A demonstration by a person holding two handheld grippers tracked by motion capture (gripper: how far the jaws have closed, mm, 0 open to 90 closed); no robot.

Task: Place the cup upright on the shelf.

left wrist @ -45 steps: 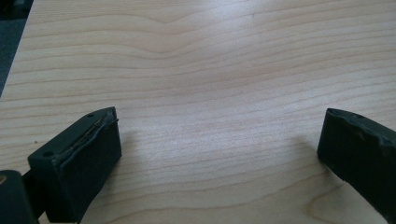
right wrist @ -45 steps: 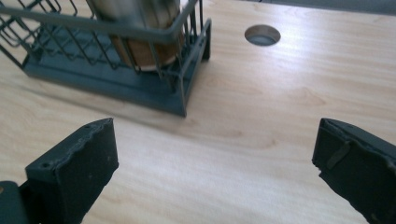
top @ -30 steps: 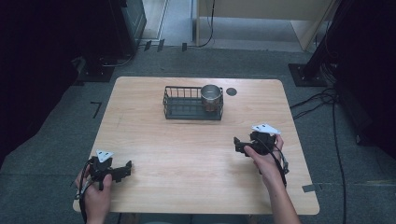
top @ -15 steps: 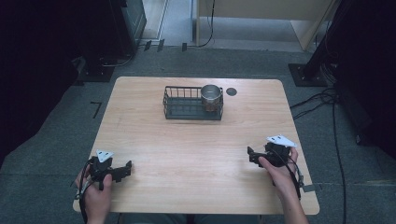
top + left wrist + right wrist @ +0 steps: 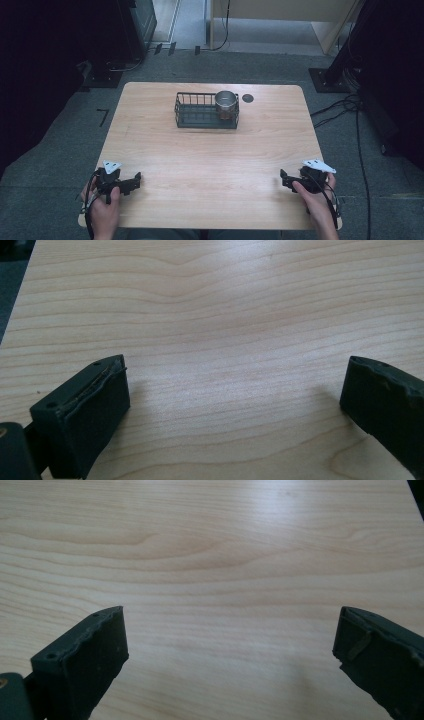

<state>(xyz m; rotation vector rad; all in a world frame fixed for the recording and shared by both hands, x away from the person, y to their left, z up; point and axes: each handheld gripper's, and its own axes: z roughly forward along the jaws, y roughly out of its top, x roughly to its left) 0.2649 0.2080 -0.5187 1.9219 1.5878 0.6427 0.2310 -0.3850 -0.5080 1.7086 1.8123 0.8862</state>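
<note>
- The metal cup (image 5: 226, 101) stands upright in the right end of the black wire basket (image 5: 192, 111), at the far middle of the wooden table (image 5: 210, 160); a small dark round spot (image 5: 247, 98) lies on the tabletop just right of the basket.
- The left gripper (image 5: 136, 179) rests at the near left corner of the table, held in the person's left hand (image 5: 104, 207); the right gripper (image 5: 284, 178) rests at the near right edge in the right hand (image 5: 315, 197).
- Both grippers sit well apart from the cup, which lies ahead of them and toward the middle of the table. I judge the right gripper somewhat nearer, since the cup is in the basket's right end.
- The basket's long axis runs left to right across the table; the cup's own axis is vertical, its open mouth up, so a reach from above or from the right looks the cleanest.
- In the left gripper view the jaws stand wide apart over bare wood, holding nothing; the right gripper view shows the same, jaws spread with only table between them.
- Against the picture from 1 second ago, the right gripper has drawn back from mid-table toward the near right edge, while the left gripper has stayed put. Cup and basket have not moved.
</note>
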